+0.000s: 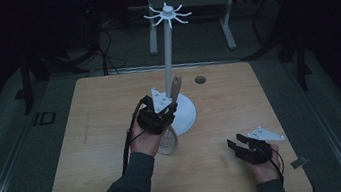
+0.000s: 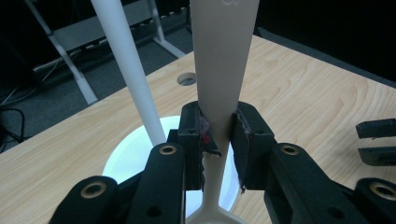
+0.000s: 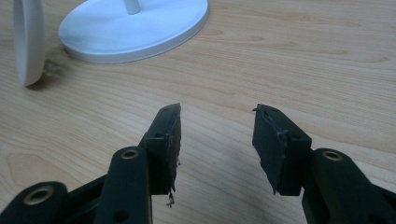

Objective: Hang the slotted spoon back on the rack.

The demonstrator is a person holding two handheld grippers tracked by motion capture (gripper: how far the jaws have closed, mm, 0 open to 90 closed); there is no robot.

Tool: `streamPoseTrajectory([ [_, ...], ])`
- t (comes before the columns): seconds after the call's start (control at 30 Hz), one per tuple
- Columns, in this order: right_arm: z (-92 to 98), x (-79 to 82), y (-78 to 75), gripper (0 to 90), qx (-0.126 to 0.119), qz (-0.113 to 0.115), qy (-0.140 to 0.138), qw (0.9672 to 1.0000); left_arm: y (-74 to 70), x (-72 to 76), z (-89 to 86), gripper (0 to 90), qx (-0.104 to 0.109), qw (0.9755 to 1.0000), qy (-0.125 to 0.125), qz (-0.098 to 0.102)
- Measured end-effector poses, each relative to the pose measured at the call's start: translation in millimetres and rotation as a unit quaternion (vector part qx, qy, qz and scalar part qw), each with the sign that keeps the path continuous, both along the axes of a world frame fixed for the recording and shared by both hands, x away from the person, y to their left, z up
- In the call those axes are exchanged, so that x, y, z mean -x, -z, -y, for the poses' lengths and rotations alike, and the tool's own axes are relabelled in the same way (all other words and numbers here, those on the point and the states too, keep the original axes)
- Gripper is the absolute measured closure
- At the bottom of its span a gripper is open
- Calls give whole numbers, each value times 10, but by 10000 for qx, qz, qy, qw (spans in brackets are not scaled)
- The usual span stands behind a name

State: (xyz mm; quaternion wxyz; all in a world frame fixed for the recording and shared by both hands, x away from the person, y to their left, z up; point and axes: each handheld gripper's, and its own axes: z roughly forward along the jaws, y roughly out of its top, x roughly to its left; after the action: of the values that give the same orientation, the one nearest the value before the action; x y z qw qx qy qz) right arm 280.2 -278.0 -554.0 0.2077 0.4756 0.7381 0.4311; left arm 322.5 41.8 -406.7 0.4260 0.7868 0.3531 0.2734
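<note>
the room is dim, so fine detail is hard to read. nearest the person, at about five o'clock on the wooden table (image 1: 88, 138), the right gripper (image 1: 237, 143) rests low over bare wood in the right hand (image 1: 264, 168); its jaws stand wide apart with nothing between them, and the right gripper view shows only table grain in the gap. the forearms are cut off by the bottom edge of the high view.

farther in, near the table's centre, the left hand (image 1: 145, 140) holds the left gripper (image 1: 172, 107) upright. its jaws are closed tight on the narrow neck of a spoon (image 2: 219, 60), the pads (image 2: 201, 135) pressing both sides of the handle. the handle rises toward twelve o'clock and its top is cut off in the left gripper view; the perforated bowl hangs below the hand, partly hidden by it.

just beyond, touching nothing, stands a white stand (image 1: 169, 50): round base, thin pole, hooks at the top. behind the table the floor and frames fade into dark.
</note>
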Motion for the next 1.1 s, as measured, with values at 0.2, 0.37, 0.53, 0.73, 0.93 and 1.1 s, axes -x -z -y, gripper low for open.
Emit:
streamPoseTrajectory([
  [0.2,5,1,-2,515,-4,17,17,10000,-43,-14,15,749,97,9999,-105,57],
  [0.37,13,1,-1,510,12,27,55,10000,-74,-19,40,749,69,9998,-143,120],
  [0.53,27,0,0,508,4,47,102,9999,-106,-30,64,749,82,9996,-195,180],
  [0.73,21,-2,10,506,59,49,96,9999,-172,-42,75,748,198,9991,-281,246],
  [0.93,11,-1,16,505,66,42,84,9999,-235,-57,80,748,266,9985,-402,277],
  [1.1,5,-3,21,504,90,46,73,9999,-287,-69,99,748,299,9976,-518,348],
])
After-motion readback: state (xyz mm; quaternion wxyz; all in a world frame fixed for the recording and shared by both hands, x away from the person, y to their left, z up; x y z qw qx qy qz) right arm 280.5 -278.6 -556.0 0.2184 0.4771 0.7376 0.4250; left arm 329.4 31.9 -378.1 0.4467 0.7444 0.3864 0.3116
